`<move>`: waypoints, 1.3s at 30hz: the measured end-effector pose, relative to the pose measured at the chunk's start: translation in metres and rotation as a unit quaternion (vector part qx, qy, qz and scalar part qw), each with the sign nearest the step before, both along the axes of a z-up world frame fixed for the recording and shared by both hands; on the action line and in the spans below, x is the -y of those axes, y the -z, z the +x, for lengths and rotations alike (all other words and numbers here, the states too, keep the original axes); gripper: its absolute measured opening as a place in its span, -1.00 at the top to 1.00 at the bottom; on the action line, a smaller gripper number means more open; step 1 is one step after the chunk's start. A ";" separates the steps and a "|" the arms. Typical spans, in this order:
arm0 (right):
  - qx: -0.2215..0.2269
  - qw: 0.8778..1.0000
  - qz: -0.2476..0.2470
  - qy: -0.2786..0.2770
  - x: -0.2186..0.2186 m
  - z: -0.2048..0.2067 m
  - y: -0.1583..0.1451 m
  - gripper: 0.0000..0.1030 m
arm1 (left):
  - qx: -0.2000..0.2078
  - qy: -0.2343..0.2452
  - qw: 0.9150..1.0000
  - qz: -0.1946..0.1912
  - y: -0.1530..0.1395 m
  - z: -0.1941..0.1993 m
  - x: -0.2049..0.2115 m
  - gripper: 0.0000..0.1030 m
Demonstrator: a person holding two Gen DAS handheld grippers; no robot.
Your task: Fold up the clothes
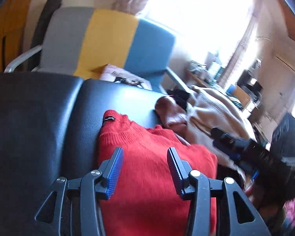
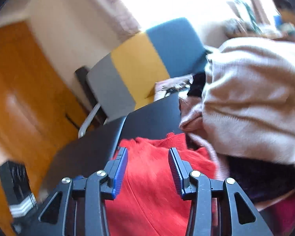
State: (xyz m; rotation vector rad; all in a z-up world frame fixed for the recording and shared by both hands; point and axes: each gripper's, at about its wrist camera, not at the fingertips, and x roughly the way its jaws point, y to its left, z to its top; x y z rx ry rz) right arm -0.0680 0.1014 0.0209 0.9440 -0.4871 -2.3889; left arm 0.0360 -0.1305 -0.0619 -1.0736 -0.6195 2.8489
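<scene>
Red sweater [image 1: 153, 169] lying on black padded bench [image 1: 49, 106], beige garment pile [image 1: 212, 110] beside it. We are holding left gripper [image 1: 145, 153] and right gripper [image 2: 147, 153] wide apart above sweater, gripping nothing.

A black padded bench [image 1: 49, 106] carries a red sweater [image 1: 153, 169] beside heaped beige clothes [image 1: 212, 110]
</scene>
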 end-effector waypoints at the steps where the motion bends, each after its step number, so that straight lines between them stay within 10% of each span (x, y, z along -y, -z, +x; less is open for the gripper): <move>1: 0.008 1.000 0.001 0.012 0.006 -0.006 0.008 0.11 | 0.007 -0.003 1.000 -0.005 0.004 -0.009 -0.003 0.09; 10: 0.070 0.994 0.057 0.068 0.014 -0.050 0.081 -0.02 | 0.031 0.024 0.996 -0.080 0.072 -0.047 -0.028 0.07; 15: 0.046 0.988 0.144 0.018 0.063 -0.058 0.079 -0.62 | 0.024 0.013 0.998 -0.065 0.079 -0.060 -0.012 0.07; 27: 0.036 0.984 0.169 -0.043 0.136 -0.111 0.084 -0.67 | 0.030 -0.026 0.996 -0.079 0.081 -0.090 0.032 0.07; 39: 0.053 0.988 0.123 -0.078 0.125 -0.050 0.082 -0.74 | 0.030 -0.021 0.995 -0.090 0.076 -0.016 0.032 0.06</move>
